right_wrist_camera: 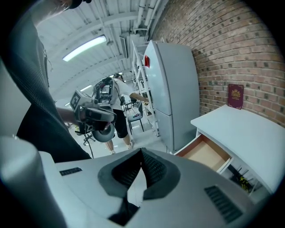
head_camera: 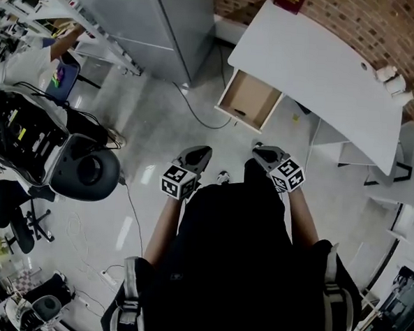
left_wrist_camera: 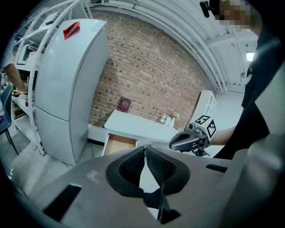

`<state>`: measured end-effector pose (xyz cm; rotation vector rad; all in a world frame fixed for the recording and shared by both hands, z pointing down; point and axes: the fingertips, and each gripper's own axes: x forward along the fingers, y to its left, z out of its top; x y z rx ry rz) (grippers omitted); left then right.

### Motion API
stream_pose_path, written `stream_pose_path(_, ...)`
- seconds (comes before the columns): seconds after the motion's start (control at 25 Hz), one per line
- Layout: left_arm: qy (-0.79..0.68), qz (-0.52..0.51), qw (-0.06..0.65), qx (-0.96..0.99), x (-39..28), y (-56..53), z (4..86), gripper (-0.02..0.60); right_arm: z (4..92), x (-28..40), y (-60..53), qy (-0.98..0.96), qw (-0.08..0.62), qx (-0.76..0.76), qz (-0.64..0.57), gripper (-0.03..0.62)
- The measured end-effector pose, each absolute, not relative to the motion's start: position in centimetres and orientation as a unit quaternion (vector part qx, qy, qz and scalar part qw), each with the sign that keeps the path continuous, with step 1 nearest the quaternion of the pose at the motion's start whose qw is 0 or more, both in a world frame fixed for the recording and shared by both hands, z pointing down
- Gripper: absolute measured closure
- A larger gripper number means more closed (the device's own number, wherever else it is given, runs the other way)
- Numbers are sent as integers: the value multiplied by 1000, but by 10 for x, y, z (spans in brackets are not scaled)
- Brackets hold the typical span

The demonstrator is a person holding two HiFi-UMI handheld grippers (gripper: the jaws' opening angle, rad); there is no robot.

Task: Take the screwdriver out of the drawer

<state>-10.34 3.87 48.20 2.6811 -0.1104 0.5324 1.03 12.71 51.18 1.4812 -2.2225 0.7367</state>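
Tan drawer (head_camera: 249, 99) open — maroon book (right_wrist_camera: 235, 95) upright, gripper views.

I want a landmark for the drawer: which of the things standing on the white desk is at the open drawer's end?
The dark red book against the brick wall; the small white things stand at the desk's other end.

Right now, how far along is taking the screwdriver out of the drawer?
Done: the desk drawer already stands open. In hand: nothing; the left gripper and right gripper are shut and empty, short of it. Left: reach in, find the screwdriver, not visible from here, and lift it out.
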Motion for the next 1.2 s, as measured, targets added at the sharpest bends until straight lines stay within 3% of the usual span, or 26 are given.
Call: stream_pose_path(1.2,-92,193,218,952,-27,15,473,555,508,87,86,-819,197,469,266,539)
